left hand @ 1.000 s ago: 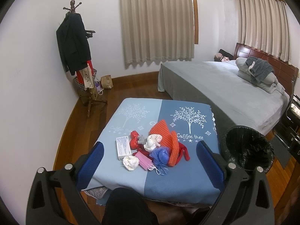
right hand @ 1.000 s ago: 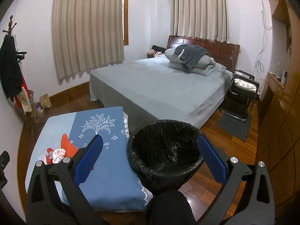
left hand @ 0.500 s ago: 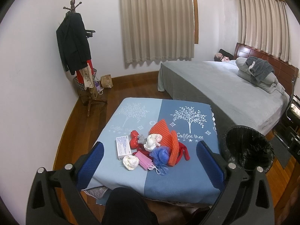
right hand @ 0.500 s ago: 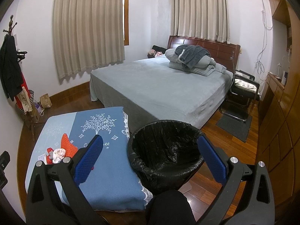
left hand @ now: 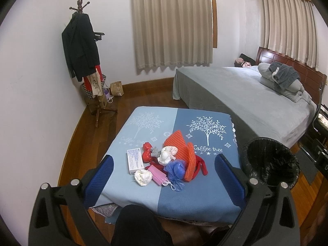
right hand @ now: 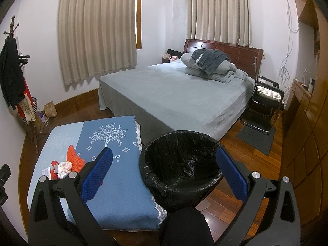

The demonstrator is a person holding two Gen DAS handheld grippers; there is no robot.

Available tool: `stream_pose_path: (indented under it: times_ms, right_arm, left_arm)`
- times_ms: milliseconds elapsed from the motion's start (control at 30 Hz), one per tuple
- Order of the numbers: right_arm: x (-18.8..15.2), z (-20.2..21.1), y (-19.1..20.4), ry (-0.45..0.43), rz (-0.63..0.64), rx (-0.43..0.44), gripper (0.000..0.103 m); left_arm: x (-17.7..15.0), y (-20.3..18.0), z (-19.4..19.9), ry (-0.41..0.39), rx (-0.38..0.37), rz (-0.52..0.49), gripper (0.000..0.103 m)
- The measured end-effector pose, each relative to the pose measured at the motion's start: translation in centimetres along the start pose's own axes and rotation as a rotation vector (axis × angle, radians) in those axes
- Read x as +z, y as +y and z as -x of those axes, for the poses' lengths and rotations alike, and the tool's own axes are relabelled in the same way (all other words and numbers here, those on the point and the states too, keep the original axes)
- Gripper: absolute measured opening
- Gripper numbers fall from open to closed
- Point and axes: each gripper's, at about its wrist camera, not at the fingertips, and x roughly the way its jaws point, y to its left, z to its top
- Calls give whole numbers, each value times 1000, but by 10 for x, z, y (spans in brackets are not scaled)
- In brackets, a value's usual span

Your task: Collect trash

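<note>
My left gripper (left hand: 164,176) is spread wide, blue pads apart with nothing between them, hanging above the near edge of the table (left hand: 194,201) at the bottom of the frame. Just past its fingers, centre frame, sits the trash pile (left hand: 166,162): a white crumpled tissue (left hand: 143,177) nearest me, a pink pack (left hand: 157,174) touching it on the right, a blue plastic bag (left hand: 175,169) beside that, a white printed box (left hand: 134,161) on the pile's left edge, another crumpled white wad (left hand: 167,154) in the middle, red wrapping (left hand: 148,154) under it, and orange ribbed foam sheets (left hand: 182,145) leaning toward the right side. All of it lies on the blue tree-print cloth. Over on my right gripper (right hand: 164,176), the fingers are likewise released and empty, framing the black-lined trash bin (right hand: 180,164) in the lower centre of that view; the bin stands on the wood floor just beside the table's right edge, apart from the pile. Further out: a grey bed (right hand: 180,98) fills the middle, folded bedding (right hand: 211,65) at its head toward the upper right, beige curtains (left hand: 172,22) above, and a coat rack (left hand: 82,47) with a dark jacket at the left of the left view.
</note>
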Motion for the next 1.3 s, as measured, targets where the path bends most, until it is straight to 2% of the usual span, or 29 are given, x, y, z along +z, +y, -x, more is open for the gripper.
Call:
stream_pose_path:
  times_ms: [400, 567, 733, 833, 967, 1033, 1100, 1167, 1300]
  right_arm:
    - [-11, -13, 10, 9, 15, 11, 98]
    - [-16, -20, 23, 30, 50, 49, 98]
    - [-20, -33, 46, 90, 106, 101, 98]
    - [-27, -45, 61, 135, 134, 141, 98]
    - [-32, -56, 83, 174, 161, 194, 98]
    - [-37, -63, 97, 189, 189, 217, 95]
    - [-41, -71, 109, 213, 209, 245, 83]
    - [-46, -81, 120, 244, 220, 275, 77]
    - [-58, -100, 141, 287, 239, 329, 67]
  left_arm:
    - [-6, 6, -4, 17, 13, 7, 97]
    - [-12, 21, -15, 43, 31, 22, 97]
    - [-27, 44, -39, 120, 39, 38, 97]
    - [-34, 56, -51, 152, 71, 35, 97]
    - [-41, 69, -70, 205, 51, 38, 97]
    - [-43, 74, -77, 216, 62, 38, 97]
    - [-44, 76, -81, 212, 79, 34, 97]
    - [-46, 79, -87, 211, 93, 40, 97]
    - [-51, 85, -107, 230, 70, 68, 97]
